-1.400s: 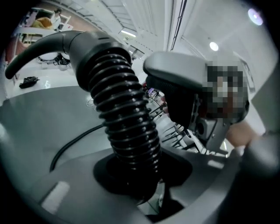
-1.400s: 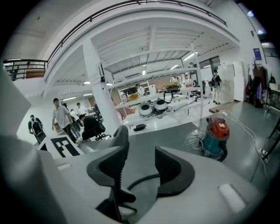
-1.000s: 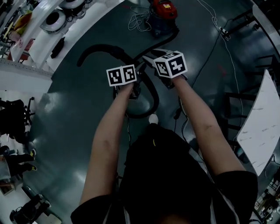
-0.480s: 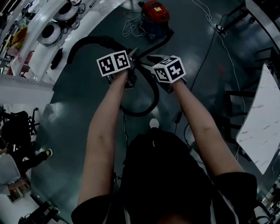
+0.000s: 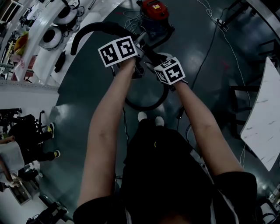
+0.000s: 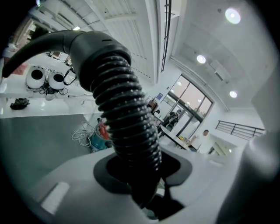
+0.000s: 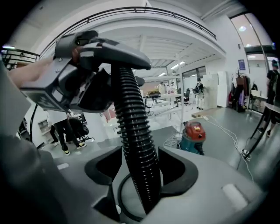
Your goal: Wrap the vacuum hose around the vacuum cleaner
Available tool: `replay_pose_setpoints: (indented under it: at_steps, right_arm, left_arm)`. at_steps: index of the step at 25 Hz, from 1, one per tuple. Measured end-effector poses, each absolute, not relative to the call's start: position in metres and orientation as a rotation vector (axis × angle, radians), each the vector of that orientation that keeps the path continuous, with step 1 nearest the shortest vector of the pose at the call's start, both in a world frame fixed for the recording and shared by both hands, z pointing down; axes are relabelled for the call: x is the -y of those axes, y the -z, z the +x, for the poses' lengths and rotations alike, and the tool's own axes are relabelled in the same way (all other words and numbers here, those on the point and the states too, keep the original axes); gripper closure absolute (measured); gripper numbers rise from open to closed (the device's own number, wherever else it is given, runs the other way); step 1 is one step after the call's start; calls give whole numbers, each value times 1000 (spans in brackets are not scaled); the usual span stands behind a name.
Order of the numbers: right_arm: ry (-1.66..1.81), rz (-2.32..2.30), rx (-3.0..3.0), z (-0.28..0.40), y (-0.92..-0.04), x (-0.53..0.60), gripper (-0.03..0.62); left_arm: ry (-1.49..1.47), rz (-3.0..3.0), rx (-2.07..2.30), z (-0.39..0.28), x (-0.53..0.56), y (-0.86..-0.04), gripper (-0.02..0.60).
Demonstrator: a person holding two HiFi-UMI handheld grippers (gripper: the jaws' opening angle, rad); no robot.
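Both hands have moved up the head view toward the vacuum cleaner (image 5: 154, 9) since the earlier frames, the left hand further than the right, and the hose (image 5: 94, 28) has gone with them.

Left tongs (image 6: 141, 183): clamped on the ribbed hose just below its smooth curved end piece (image 6: 48, 41).

Right tongs (image 7: 141, 175): the jaws have just been opening and now stand apart. The hose runs up between them with a clear gap on one side (contact on the other side cannot be judged).

Hose: black and held above the floor (image 5: 83, 109). A loop hangs beneath the hands, and one run leads to the red-topped vacuum cleaner. The cleaner stands on the floor well ahead, beside a loose white cable (image 6: 79, 132).
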State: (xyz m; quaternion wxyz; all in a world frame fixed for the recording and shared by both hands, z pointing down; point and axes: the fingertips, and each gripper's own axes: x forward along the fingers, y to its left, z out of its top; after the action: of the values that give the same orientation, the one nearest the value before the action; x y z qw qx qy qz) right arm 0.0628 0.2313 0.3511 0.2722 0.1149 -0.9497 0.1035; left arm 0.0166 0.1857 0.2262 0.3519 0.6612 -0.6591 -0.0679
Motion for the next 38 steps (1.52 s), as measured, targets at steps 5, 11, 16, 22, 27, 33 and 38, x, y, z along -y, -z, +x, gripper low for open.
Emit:
replay_pose_setpoints:
  at_steps: [5, 11, 16, 22, 27, 33, 38]
  right_arm:
    - [-176, 479, 2501, 77, -347, -209, 406]
    - [-13, 605, 2492, 98, -327, -177, 422]
    - [79, 610, 2473, 94, -319, -166, 429]
    - [158, 584, 2459, 78, -305, -153, 431]
    - [203, 574, 2444, 62, -302, -143, 431]
    - [227, 614, 2431, 36, -285, -132, 431]
    - [263, 644, 2411, 23, -274, -121, 433]
  left_arm:
    - [256, 1745, 1650, 27, -178, -217, 445]
    - [369, 1787, 1571, 31, -158, -208, 417]
    - [434, 1820, 1510, 19, -148, -211, 397]
    - [554, 1837, 1431, -9, -135, -210, 371]
    - [692, 1780, 1376, -40, -125, -223, 339]
    - [632, 1862, 1262, -62, -126, -227, 267]
    - [432, 1972, 1265, -68, -133, -230, 238]
